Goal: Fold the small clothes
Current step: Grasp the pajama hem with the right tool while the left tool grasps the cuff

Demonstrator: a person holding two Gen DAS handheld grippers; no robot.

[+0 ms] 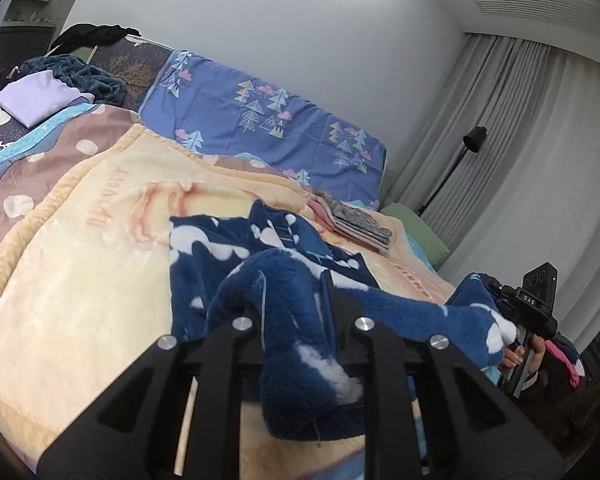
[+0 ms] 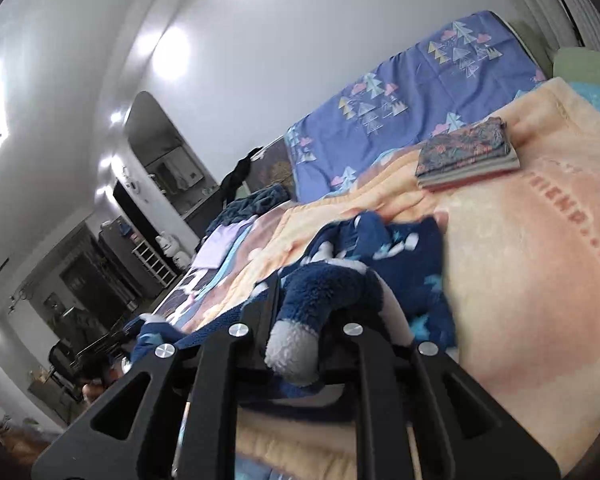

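Left gripper (image 1: 296, 300): fingers clamped on a bunched fold of the fleece (image 1: 268, 248), navy with white cloud shapes. Cloth bulges up between the fingers and hangs down behind them toward the camera.

Right gripper (image 2: 312, 308): fingers clamped on another bunch of the same fleece (image 2: 400, 256), with a grey-white tuft sticking back between the linkage arms.

From the left fingers the fleece stretches right in a taut band to the right gripper (image 1: 512, 332), seen there with a hand (image 1: 528, 354) on its handle. In the right view the left gripper is too dark and blurred to make out.

The rest of the fleece lies ahead of both sets of fingers, rumpled on the blanket (image 1: 84, 240), peach-cream with faint lettering. The gripped edge is lifted off it.

Further ahead and right of the left fingers: a stack (image 1: 354, 222) of folded clothes, floral piece on top. In the right view it sits ahead and right, well apart from the fleece (image 2: 466, 154).

Beyond that, a blue quilt (image 1: 268, 116) with tree print lies along the wall. Far left of the left fingers: a lilac folded cloth (image 1: 36, 98). Far right: a floor lamp (image 1: 474, 140) by the curtain (image 1: 520, 152).
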